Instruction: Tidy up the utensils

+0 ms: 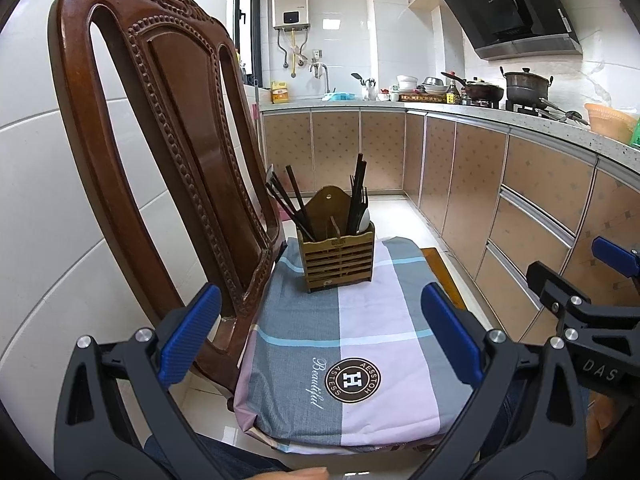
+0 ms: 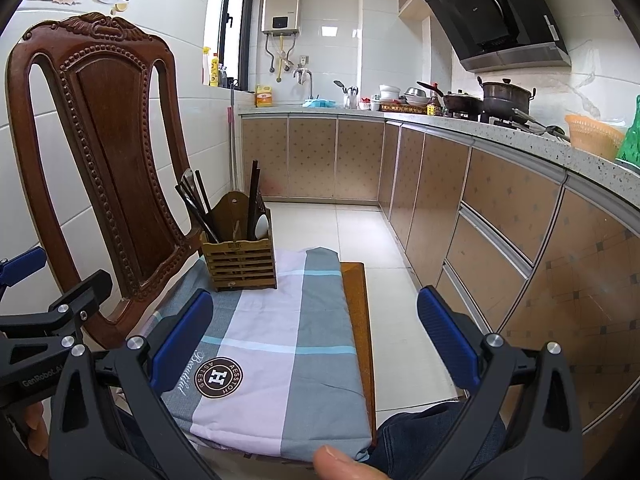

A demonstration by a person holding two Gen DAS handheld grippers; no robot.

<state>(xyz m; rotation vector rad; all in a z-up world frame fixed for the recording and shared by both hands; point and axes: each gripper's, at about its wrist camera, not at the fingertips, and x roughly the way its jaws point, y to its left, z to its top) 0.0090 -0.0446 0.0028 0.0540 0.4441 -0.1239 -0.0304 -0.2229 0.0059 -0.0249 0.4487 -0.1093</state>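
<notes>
A tan slatted utensil holder (image 1: 336, 258) stands upright at the back of the chair seat, on a checked cloth (image 1: 352, 344). It also shows in the right wrist view (image 2: 239, 262). Dark chopsticks (image 1: 296, 206) lean out of its left compartment. More chopsticks and a white spoon (image 1: 362, 220) stand in its right compartment. My left gripper (image 1: 316, 340) is open and empty, held above the front of the seat. My right gripper (image 2: 316, 338) is open and empty, beside it over the seat's right edge.
The carved wooden chair back (image 1: 168, 160) rises close on the left. Kitchen cabinets (image 2: 500, 216) and a counter with pots (image 2: 504, 96) run along the right. Tiled floor (image 2: 360, 232) lies between. A thumb (image 2: 344, 462) and jeans (image 2: 420, 436) show at the bottom.
</notes>
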